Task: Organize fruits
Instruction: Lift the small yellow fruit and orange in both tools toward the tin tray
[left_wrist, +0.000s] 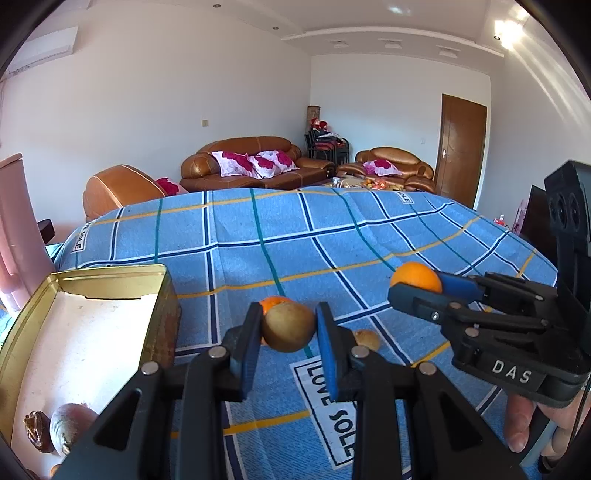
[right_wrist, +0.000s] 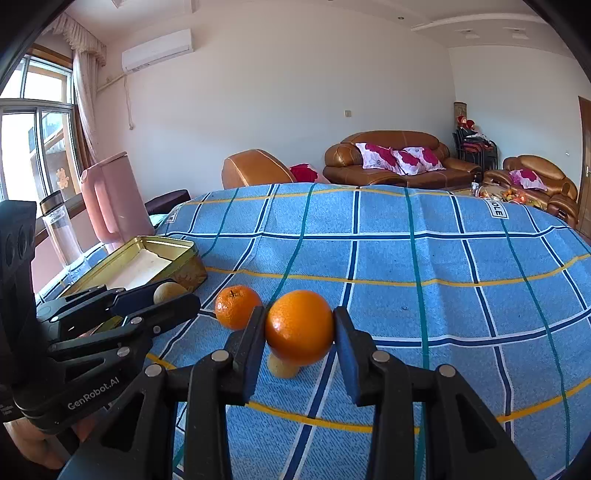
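The left gripper (left_wrist: 289, 332) was clamped on a brown fruit (left_wrist: 290, 326), its pads pressed against both sides and the fruit lifted off the cloth (left_wrist: 369, 229). The right gripper (right_wrist: 300, 328) was likewise closed on an orange (right_wrist: 300, 326), held clear above the checked cloth. Both loads looked secure (neither fruit sat skewed between its pads).

To the left stood the gold tin (left_wrist: 110, 271), open, with a pale floor. At its near end lay two dark items, a reddish-brown round fruit (left_wrist: 68, 424) and something wrinkled (left_wrist: 37, 430) beside it; what exactly they were could not be told. So a start had seemingly been made on filling the tin, though most of its floor was bare.

Still loose on the cloth were a mandarin (right_wrist: 236, 306), just left of the held orange, and a small yellowish fruit (right_wrist: 282, 367) lying under it. Judging by this, the job was around its middle: two pieces in the tin, two in the grippers on their way, and two waiting to be fetched afterwards. The left load sat near the tin's corner; the right one was farther off
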